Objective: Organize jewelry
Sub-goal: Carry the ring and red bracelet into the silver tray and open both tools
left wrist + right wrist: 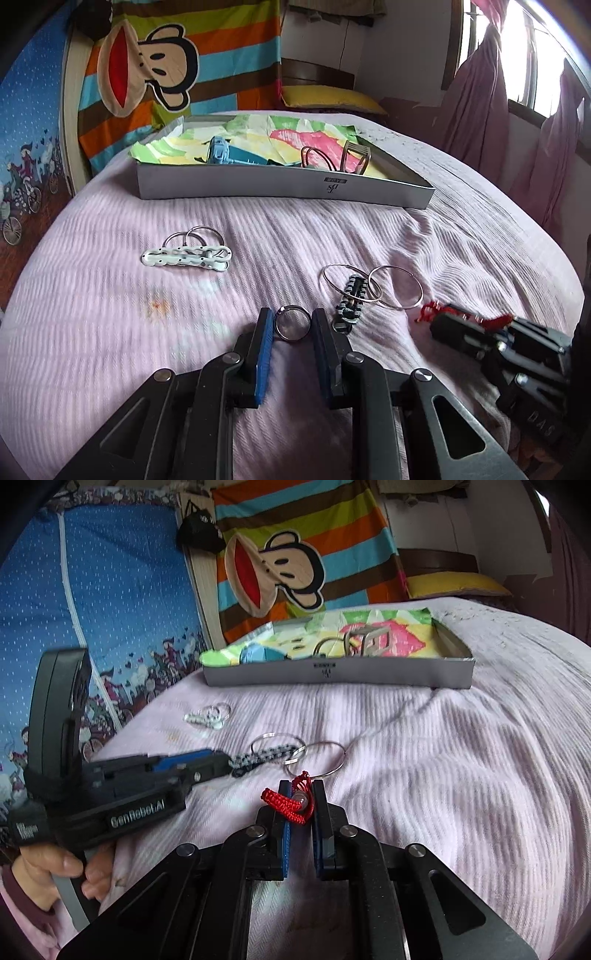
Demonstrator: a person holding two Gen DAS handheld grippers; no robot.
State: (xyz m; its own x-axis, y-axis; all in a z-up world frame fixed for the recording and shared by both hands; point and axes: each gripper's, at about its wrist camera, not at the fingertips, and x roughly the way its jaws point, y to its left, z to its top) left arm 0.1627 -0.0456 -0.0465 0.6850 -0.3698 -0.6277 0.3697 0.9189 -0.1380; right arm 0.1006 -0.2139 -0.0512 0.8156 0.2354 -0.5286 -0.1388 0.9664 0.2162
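left tongs stand apart around a small metal ring lying on the pink bed cover. right tongs are clamped on a red cord charm. just beyond lie a braided grey strap with two big hoops, a white clip, and farther back a grey tray holding other pieces.

"GenRobot.AI" on left gripper (side, white lettering).
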